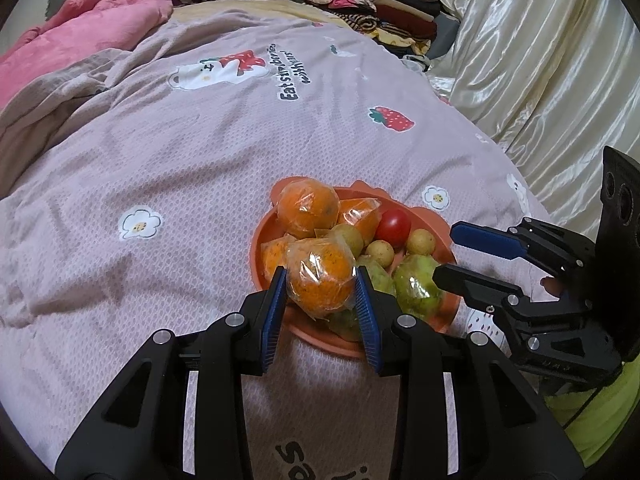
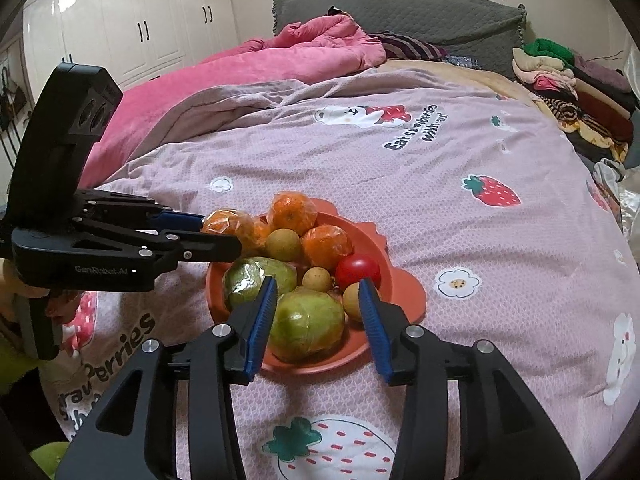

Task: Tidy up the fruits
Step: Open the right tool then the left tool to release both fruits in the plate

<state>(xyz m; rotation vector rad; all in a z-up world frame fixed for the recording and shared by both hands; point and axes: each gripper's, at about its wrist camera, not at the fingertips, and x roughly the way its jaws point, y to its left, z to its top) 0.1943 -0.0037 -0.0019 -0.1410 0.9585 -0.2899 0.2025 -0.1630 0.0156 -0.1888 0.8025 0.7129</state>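
My left claw (image 1: 320,276) grips a wrapped orange (image 1: 320,280) between its blue pads, over the near edge of the orange plate (image 1: 256,240). My right claw (image 2: 318,300) is open, pads clear of the green fruit (image 2: 306,326) between them. The plate sits mid-bed on the pink quilt (image 2: 460,160). Only the right view shows the white wardrobe (image 2: 120,28) and the left claw side-on; only the left shows the cream curtain (image 1: 540,60).

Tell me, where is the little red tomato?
The red tomato sits in the orange plate, on its right side in the right wrist view, between a wrapped orange and the small yellow-brown fruits.
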